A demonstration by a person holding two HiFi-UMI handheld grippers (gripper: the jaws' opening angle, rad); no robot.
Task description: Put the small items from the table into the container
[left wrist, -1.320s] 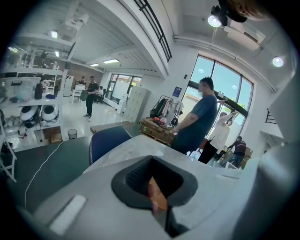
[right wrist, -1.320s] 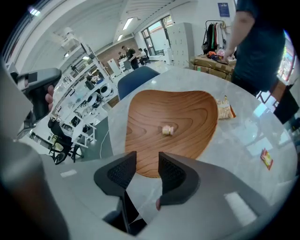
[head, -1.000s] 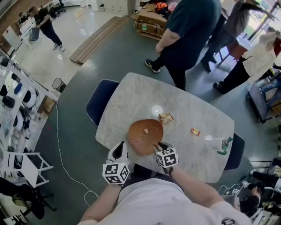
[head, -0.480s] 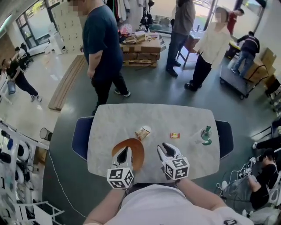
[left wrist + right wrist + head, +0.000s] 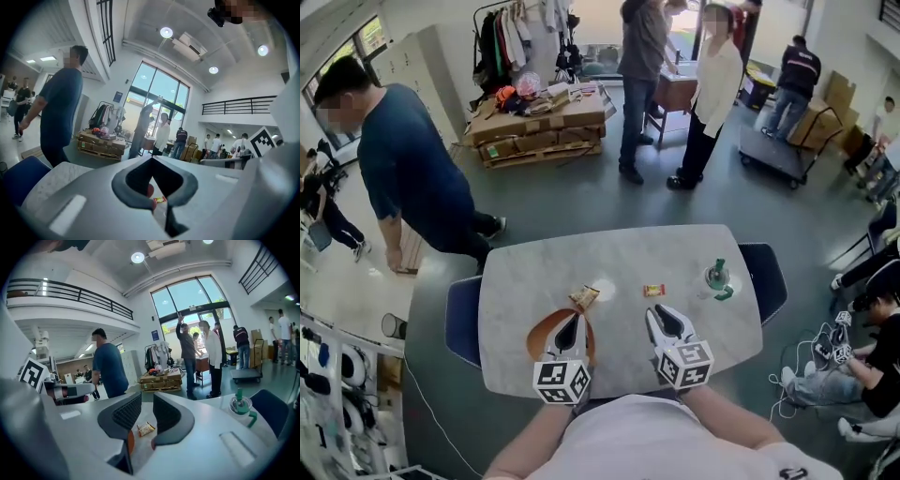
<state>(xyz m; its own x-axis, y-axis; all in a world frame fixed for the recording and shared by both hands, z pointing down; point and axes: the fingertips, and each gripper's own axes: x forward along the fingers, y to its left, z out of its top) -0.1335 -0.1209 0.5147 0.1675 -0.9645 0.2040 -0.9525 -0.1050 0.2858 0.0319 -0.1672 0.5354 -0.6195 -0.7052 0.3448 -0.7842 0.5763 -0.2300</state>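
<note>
A brown wooden bowl [image 5: 538, 337] sits on the marble table [image 5: 619, 253] near its front edge, partly hidden by my left gripper [image 5: 571, 323]. A tan snack packet [image 5: 583, 297] lies just beyond the bowl, and a small red and yellow candy [image 5: 653, 291] lies to its right. My left gripper [image 5: 152, 161] hangs above the bowl with its tips together and nothing in them. My right gripper [image 5: 662, 316] hovers in front of the candy. Its jaws [image 5: 146, 404] are closing to a narrow gap with nothing between them. The snack packet [image 5: 146, 428] shows through that gap.
A clear cup with a green lid [image 5: 718, 277] stands at the table's right. Blue chairs [image 5: 461, 319] flank the table on both sides. A person in dark blue [image 5: 412, 187] stands off the table's left corner. More people and a pallet of cardboard boxes [image 5: 539, 117] are farther back.
Both grippers have lifted off the bowl's near rim and now point more level over the table. The right jaws have narrowed. The head view has tipped up to show the room.
</note>
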